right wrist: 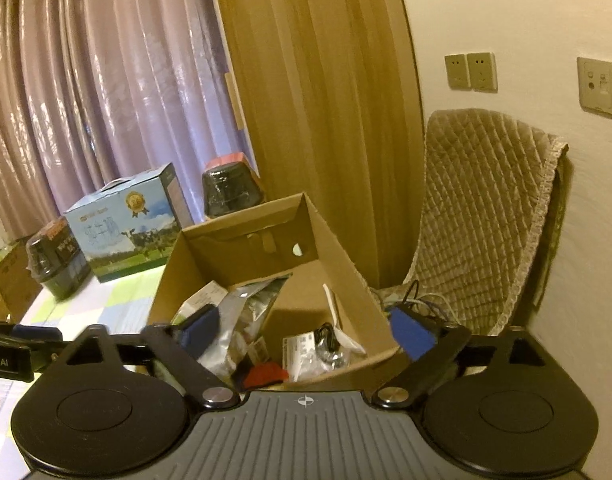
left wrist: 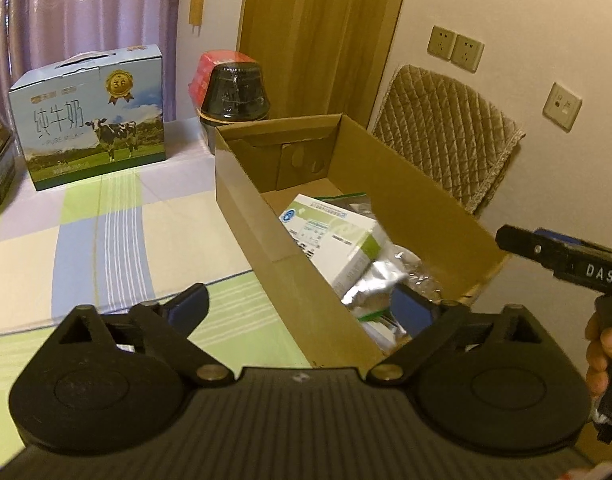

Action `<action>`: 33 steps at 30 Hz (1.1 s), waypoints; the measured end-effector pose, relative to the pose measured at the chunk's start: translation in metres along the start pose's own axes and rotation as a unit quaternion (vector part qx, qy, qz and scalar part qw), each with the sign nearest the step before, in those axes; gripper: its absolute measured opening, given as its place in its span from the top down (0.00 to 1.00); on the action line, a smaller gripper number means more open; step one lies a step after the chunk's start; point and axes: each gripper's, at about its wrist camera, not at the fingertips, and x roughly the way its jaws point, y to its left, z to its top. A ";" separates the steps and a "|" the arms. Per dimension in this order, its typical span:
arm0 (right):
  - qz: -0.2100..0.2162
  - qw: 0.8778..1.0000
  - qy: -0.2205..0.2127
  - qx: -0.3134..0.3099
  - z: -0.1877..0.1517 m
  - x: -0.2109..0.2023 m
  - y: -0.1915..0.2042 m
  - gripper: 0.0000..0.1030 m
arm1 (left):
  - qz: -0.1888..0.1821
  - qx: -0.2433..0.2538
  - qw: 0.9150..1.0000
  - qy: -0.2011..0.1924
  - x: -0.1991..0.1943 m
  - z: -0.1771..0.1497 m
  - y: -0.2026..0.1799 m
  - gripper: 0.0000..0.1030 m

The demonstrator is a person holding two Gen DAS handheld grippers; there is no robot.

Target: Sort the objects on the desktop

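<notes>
Left gripper (left wrist: 302, 312) spread wide, empty, straddling near-left wall of box (left wrist: 262, 216). Right gripper (right wrist: 306, 326) likewise wide apart, empty, over the box's near end. Inside: white carton (left wrist: 334, 236), foil pouch (left wrist: 370, 284), black cable (right wrist: 326, 340), something red (right wrist: 266, 374), half hidden. Far left on cloth (left wrist: 106, 220): milk case (left wrist: 90, 120).

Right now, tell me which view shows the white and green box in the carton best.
The left wrist view: the white and green box lies printed face up inside the cardboard carton. The right wrist view shows only a corner of it, behind a gripper finger.
</notes>
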 end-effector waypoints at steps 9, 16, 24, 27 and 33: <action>0.002 0.997 0.054 -0.048 -0.013 -0.040 0.021 0.02 | 0.026 -0.016 0.999 -0.013 -0.046 -0.016 -0.025 0.01; -0.005 0.997 0.068 -0.043 -0.020 -0.076 0.025 0.02 | 0.041 -0.034 0.998 -0.016 -0.084 -0.027 -0.036 0.01; -0.010 0.996 0.080 -0.029 -0.017 -0.115 0.037 0.02 | 0.069 -0.045 0.996 -0.026 -0.125 -0.040 -0.054 0.01; -0.020 0.997 0.069 -0.025 -0.015 -0.130 0.043 0.02 | 0.076 -0.055 0.995 -0.031 -0.138 -0.046 -0.062 0.01; -0.020 0.996 0.069 -0.050 -0.023 -0.154 0.059 0.02 | 0.069 -0.061 0.995 -0.030 -0.153 -0.061 -0.073 0.01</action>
